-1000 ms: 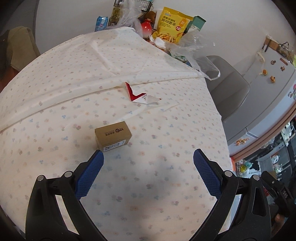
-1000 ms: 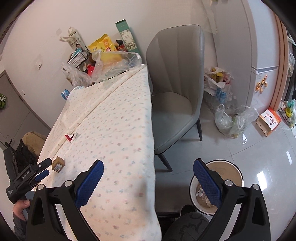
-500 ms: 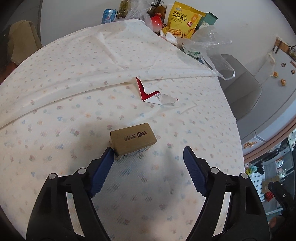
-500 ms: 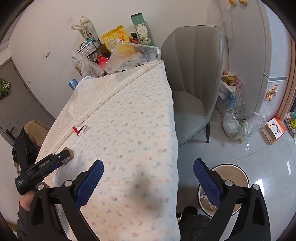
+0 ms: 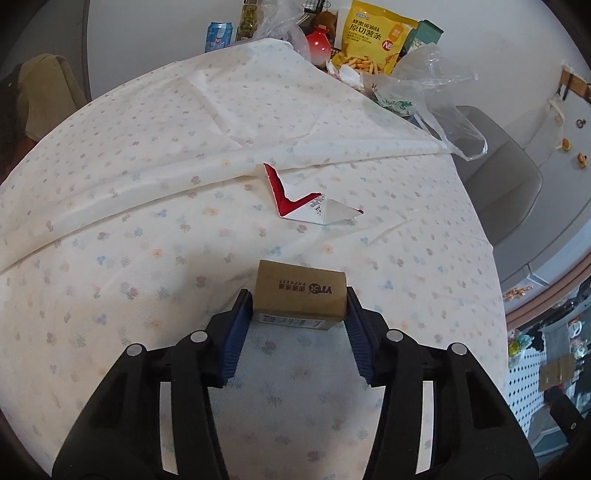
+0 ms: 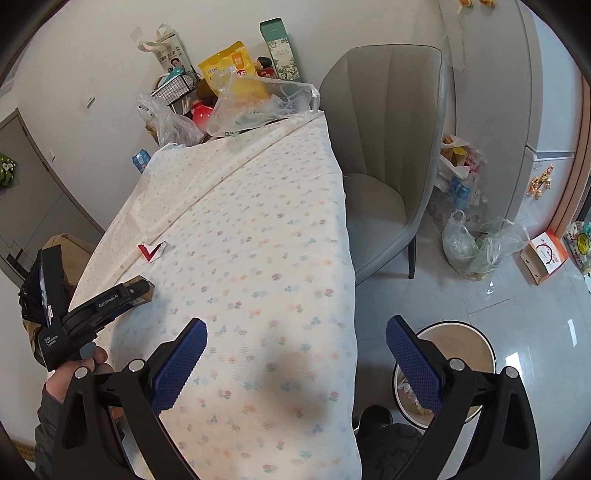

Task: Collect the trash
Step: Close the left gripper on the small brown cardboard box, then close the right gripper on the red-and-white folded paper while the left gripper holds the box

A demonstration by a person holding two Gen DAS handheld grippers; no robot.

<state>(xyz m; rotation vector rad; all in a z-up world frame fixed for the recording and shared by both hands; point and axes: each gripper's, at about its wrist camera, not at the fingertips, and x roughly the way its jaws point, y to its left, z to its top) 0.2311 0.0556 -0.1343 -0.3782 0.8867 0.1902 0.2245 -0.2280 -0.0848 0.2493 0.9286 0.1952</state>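
Left wrist view, your left gripper (image 5: pixel 300 310): jaws closing; both blue pads sit against the short ends of the cardboard box (image 5: pixel 301 293), which rests on the tablecloth (image 5: pixel 147 206).
Cardboard box: brown, printed top face up, label on the near side, between the fingertips.
Red-and-white wrapper (image 5: pixel 303 201): flat on the cloth, beyond the box, apart from it, just before a fold in the cloth.
Far table edge: yellow snack bag (image 5: pixel 371 37), clear plastic bag (image 5: pixel 436 79), blue can (image 5: pixel 218 35), red pot (image 5: pixel 319 44).
Right wrist view, your right gripper (image 6: pixel 295 354): jaws spread wide, nothing between them; it hovers over the near corner of the table.
Waste bin (image 6: pixel 476 347): on the floor beside the table, behind the right finger, crumpled paper inside.
Your left hand (image 6: pixel 74 373): low left, holding the other tool at the box.
Grey chair (image 6: pixel 388 155): beside the table, farther back.
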